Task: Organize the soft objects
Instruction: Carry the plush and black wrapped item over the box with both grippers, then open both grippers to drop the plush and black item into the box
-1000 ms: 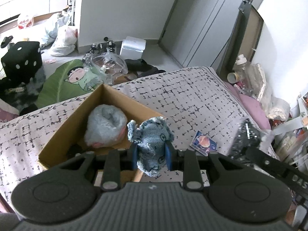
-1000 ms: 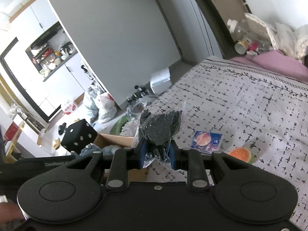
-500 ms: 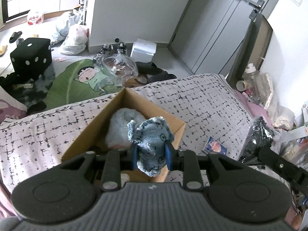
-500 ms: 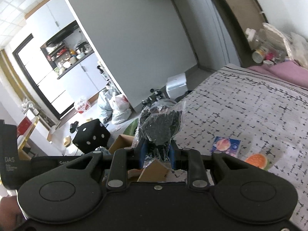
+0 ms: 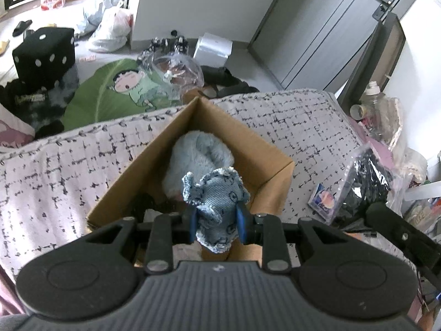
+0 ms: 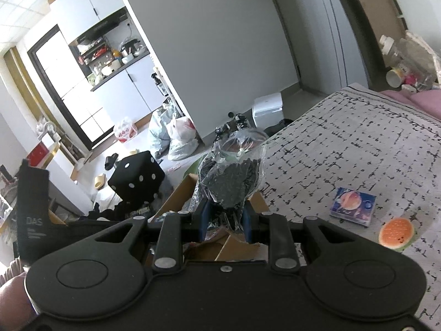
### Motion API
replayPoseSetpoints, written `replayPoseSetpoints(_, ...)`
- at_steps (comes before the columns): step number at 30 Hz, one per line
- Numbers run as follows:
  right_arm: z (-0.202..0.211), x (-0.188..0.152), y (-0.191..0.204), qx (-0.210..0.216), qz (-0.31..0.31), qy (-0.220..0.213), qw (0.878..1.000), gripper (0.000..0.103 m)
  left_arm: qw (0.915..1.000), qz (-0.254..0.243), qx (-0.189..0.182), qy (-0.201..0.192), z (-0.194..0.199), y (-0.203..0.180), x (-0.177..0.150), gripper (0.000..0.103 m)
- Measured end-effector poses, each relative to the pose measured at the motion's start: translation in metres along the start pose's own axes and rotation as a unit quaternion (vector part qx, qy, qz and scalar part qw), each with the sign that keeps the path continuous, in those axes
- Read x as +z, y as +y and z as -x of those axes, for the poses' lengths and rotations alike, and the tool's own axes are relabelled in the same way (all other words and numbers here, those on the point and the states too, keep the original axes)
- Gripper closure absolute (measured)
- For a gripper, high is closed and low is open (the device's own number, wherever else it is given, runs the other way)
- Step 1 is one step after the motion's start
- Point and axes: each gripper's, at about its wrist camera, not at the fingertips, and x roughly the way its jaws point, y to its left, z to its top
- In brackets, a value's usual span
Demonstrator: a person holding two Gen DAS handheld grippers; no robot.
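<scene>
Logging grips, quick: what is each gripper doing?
Left gripper: shut on small blue denim soft toy.
Right gripper: shut on clear plastic bag of black fabric.

place: home bedroom | cues: bed (image 5: 289, 127), door (image 5: 325, 22), kitchen shelves (image 6: 110, 60)

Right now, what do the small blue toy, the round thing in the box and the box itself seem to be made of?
Blue toy: looks like denim, matte, with frayed pale edges. Round thing: probably plush or fleece, its pale blue surface fuzzy. Box: brown cardboard, dull, with raw cut edges.
</scene>
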Motion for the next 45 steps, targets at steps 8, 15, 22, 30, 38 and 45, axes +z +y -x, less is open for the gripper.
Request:
replayPoseSetpoints(8,-0.023,-0.008,0.013,0.002,0.011,0.026,1.0,0.079,0.9993,0.007,0.025,0.026,-0.023,0.015,0.0,0.07)
replayPoseSetpoints(15,-0.035,-0.014,0.023,0.002,0.016,0.041,0.999,0.079,0.999,0.03,0.029,0.017,-0.013,0.03,0.007,0.061)
replayPoseSetpoints(22,-0.043,-0.019,0.037,0.016,0.021,0.043,0.999,0.076,0.999,0.035,0.026,0.008,0.0,0.034,0.012,0.059)
replayPoseSetpoints(30,-0.026,-0.008,0.025,-0.005,0.004,0.032,0.999,0.049,0.9985,0.032,0.043,0.006,0.011,0.034,0.014,0.048)
replayPoseSetpoints(38,-0.004,-0.001,-0.003,-0.039,-0.012,0.032,0.999,0.026,0.9974,0.014,0.068,-0.018,0.026,0.021,0.014,0.027)
replayPoseSetpoints(45,0.009,-0.006,-0.014,-0.048,-0.016,0.035,0.998,0.016,0.9973,-0.002,0.069,-0.026,0.031,0.004,0.012,0.026)
